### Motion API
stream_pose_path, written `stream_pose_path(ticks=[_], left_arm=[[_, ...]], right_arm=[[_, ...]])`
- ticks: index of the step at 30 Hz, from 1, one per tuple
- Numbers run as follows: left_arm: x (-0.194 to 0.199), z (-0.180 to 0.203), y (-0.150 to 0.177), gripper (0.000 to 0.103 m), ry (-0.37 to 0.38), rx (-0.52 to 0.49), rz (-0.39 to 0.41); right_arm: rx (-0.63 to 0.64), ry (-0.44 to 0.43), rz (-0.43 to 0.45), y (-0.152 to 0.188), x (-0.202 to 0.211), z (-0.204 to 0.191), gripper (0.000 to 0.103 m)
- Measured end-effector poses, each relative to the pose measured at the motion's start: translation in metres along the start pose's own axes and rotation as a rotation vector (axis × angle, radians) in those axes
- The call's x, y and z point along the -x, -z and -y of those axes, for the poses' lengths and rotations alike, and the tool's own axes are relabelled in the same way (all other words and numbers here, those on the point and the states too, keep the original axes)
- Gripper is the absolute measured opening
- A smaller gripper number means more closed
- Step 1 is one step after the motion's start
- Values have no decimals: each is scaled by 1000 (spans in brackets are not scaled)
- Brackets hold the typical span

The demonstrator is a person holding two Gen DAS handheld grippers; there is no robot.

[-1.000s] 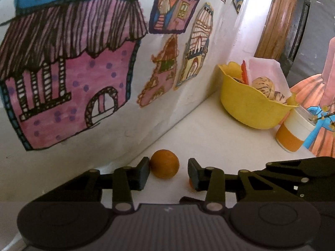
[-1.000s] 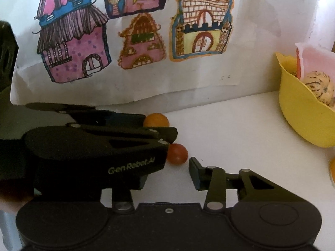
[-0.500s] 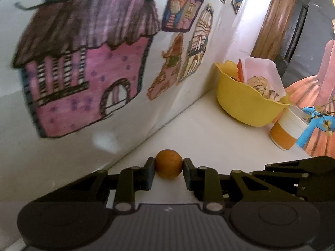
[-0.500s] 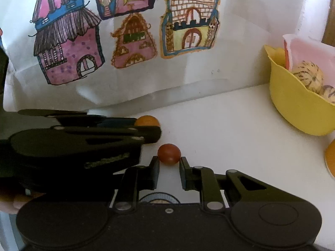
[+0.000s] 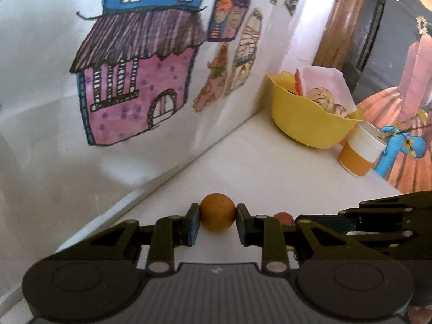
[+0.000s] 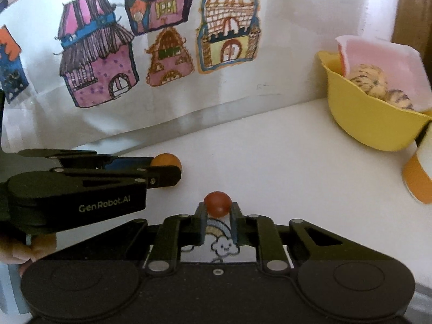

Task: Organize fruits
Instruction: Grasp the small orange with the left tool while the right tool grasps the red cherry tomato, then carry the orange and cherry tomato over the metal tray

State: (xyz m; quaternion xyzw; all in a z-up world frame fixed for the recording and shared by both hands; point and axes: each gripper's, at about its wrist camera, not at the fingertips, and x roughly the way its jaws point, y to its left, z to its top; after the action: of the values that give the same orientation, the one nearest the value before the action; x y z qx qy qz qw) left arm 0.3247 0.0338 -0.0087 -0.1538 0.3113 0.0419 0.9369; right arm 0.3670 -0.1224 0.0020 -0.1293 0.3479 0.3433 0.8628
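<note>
Fingers on both grippers pinch small round fruits: left gripper (image 5: 218, 217) the orange one (image 5: 217, 211), right gripper (image 6: 217, 210) the red one (image 6: 217, 204). Probably light, smooth, roll-prone, so squeeze across the middle, gently.

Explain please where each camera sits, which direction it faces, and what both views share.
Left wrist: on the left gripper, facing along the wall to the yellow bowl; its fingers clamp the orange fruit.
Right wrist: on the right gripper, facing the wall drawings; its fingers clamp the red fruit; a hand shows.
Shared: both fruits, bowl, cup.
</note>
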Motion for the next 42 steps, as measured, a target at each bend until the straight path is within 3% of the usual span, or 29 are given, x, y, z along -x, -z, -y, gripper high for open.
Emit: stream_pose_path(ticks=[6,10,19,26,37,42], left_arm=[[13,15,6,31,24,-35,3],[18,11,11,31,17,-21,-11],[26,-5,14,31,-4,-19,-22],[30,-5,12,31,4,-34,-27],[70,49,14,31,43,-210,62],[94,91,22,31,98,-306,105]], right_arm=[[-39,12,4,13,21,2,17],[-56,36,-1,14,16,2,29],[-66,23,-38,-6,-18,-5,29],[-50,40,-31,-14,-15,-7,24],[-154,66,110,22,92,10,24],[-203,147,182,51,152,23,24]])
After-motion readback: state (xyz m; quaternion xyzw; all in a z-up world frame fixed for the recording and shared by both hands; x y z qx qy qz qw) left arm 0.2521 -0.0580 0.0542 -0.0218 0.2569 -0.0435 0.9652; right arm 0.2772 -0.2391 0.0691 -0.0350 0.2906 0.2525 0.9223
